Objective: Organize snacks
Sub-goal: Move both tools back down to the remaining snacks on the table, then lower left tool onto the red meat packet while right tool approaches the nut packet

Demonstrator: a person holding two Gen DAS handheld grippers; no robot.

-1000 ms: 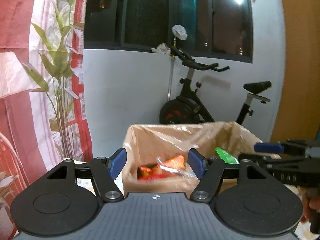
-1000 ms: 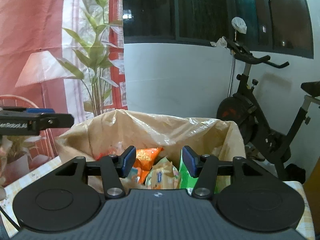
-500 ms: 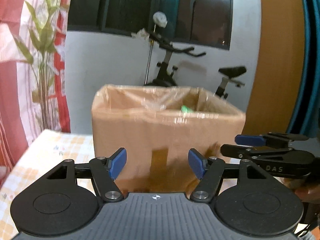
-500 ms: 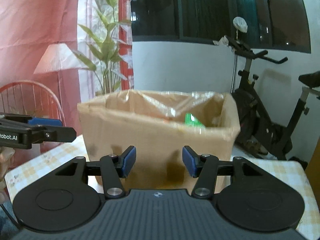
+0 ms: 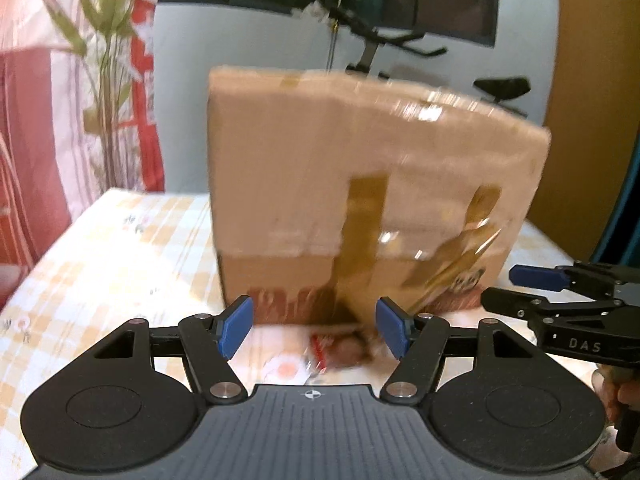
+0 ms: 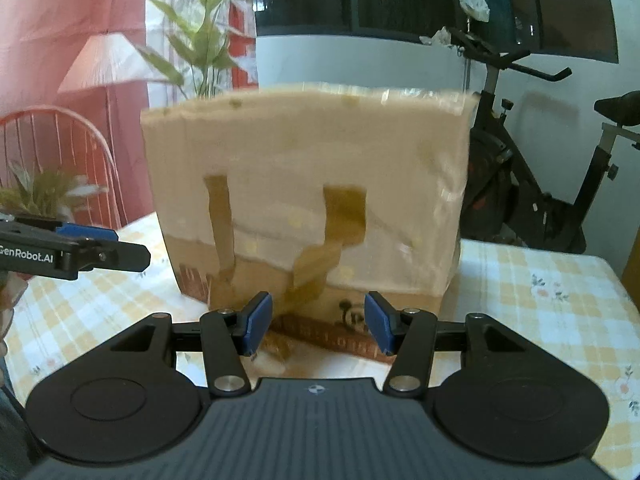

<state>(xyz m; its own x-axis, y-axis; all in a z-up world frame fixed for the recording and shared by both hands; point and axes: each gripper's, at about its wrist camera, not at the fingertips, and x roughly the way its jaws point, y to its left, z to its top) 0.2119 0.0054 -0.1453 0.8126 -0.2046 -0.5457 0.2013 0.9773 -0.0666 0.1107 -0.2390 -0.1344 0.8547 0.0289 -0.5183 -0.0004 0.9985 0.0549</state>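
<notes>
A tall cardboard box [image 5: 360, 200] lined with clear plastic stands on the checked tablecloth; it also fills the right wrist view [image 6: 308, 200]. Its inside is hidden from both views. A red and white snack packet [image 5: 340, 352] lies on the cloth at the box's foot, between my left gripper's fingers. My left gripper [image 5: 314, 330] is open and empty, low over that packet. A brown snack packet [image 6: 276, 346] lies by the box's front edge. My right gripper [image 6: 316, 324] is open and empty just above it.
The table [image 6: 540, 280] carries a yellow checked, flowered cloth. An exercise bike [image 6: 540, 160] stands behind at the right. A potted plant [image 6: 200, 40], a lamp and a red wire chair [image 6: 60, 152] stand at the left.
Both grippers have dropped from above the box's open top to table level in front of it. The snacks inside have gone out of sight; packets on the cloth came into view.
</notes>
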